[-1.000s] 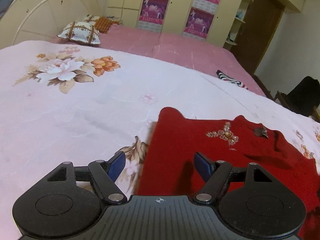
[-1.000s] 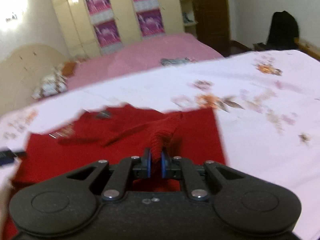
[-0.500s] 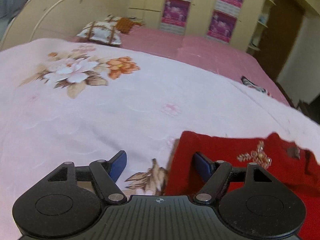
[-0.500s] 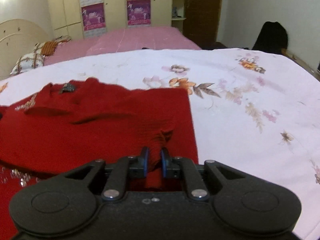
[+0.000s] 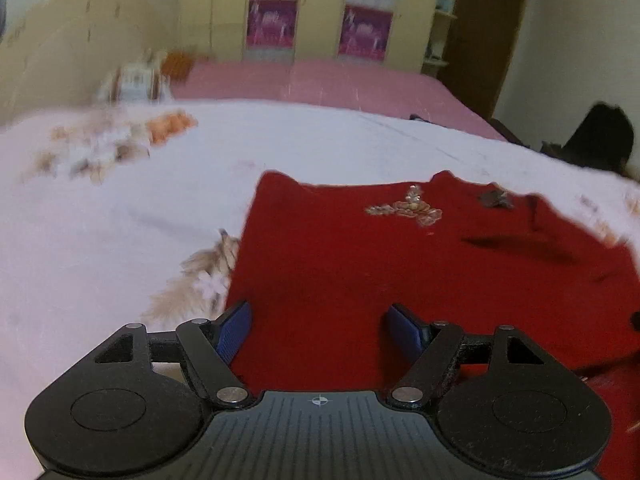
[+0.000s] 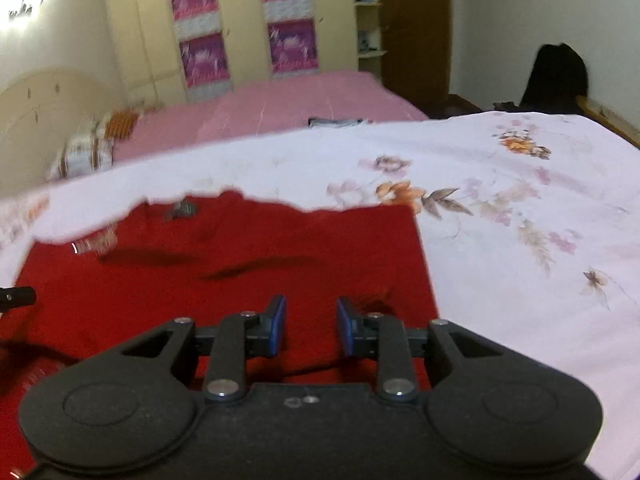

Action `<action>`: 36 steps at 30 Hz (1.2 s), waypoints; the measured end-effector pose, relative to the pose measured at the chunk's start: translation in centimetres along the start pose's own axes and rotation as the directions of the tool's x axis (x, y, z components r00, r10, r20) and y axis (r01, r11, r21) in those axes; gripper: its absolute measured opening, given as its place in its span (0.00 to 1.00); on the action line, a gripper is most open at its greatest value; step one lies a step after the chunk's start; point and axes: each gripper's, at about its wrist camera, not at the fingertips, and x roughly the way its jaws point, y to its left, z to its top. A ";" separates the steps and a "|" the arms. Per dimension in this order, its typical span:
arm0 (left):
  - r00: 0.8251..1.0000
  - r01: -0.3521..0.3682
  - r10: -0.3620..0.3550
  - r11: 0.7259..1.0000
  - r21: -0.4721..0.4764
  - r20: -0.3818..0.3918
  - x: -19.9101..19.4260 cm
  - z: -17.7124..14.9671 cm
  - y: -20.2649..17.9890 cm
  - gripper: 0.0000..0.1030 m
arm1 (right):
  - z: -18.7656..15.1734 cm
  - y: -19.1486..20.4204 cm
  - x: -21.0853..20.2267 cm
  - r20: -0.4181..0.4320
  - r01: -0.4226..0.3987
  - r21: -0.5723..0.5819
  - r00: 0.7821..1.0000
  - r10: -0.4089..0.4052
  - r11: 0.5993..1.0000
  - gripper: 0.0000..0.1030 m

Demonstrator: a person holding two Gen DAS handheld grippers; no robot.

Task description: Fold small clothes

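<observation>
A small red knitted sweater (image 5: 380,264) with a beaded ornament (image 5: 408,208) lies flat on the floral white bedspread (image 5: 120,232). My left gripper (image 5: 318,330) is open and empty, low over the sweater's left part, near its left edge. In the right wrist view the same sweater (image 6: 240,264) fills the foreground. My right gripper (image 6: 311,326) is open and empty just above the sweater's right part, close to its right edge.
A second bed with a pink cover (image 6: 280,108) and pillows (image 6: 86,152) stands behind. Cupboards with purple posters (image 5: 360,32) line the far wall. A dark bag (image 6: 556,76) sits at the right. A dark striped item (image 6: 336,122) lies on the pink bed.
My right gripper opened and let go of the red sleeve it held; the sleeve now lies flat on the sweater. My left gripper, still open, swung back right over the sweater.
</observation>
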 end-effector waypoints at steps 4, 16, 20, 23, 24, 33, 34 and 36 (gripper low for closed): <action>1.000 0.004 -0.004 1.000 -0.018 -0.011 -0.5 0.3 0.5 0.73 | -0.4 -1.9 0.0 0.001 0.010 0.015 1.000 -0.010 1.000 0.23; 1.000 -0.004 0.004 0.999 -0.036 -0.006 -2.2 -0.2 -0.4 0.73 | 0.9 0.5 -2.7 0.077 -0.053 0.017 0.996 0.052 0.998 0.28; 0.998 -0.032 0.028 0.998 -0.063 -0.053 -1.1 -1.0 0.8 0.87 | -0.7 1.7 -0.2 -0.032 -0.034 -0.049 0.999 0.033 0.998 0.29; 0.999 -0.017 0.013 0.995 -0.098 -0.039 -3.0 -1.0 1.0 0.87 | -0.7 1.1 -1.4 -0.012 -0.025 -0.032 1.000 0.025 0.999 0.30; 1.000 -0.001 -0.001 0.996 -0.086 -0.026 -4.0 -1.2 0.6 0.87 | -0.7 1.1 -2.2 0.003 -0.038 -0.029 0.999 0.038 0.999 0.31; 0.990 0.133 -0.128 0.987 0.089 -0.064 -9.9 -6.7 -6.1 0.87 | -5.2 7.1 -7.9 -0.034 -0.245 -0.122 0.969 0.243 0.962 0.27; 0.992 0.117 -0.110 0.986 0.116 -0.066 -9.9 -7.3 -6.7 0.87 | -5.8 7.9 -8.0 -0.046 -0.255 -0.140 0.967 0.251 0.957 0.27; 0.994 0.081 -0.070 0.988 0.132 -0.087 -9.2 -8.1 -6.7 0.87 | -6.4 8.7 -7.6 -0.072 -0.242 -0.165 0.970 0.233 0.956 0.20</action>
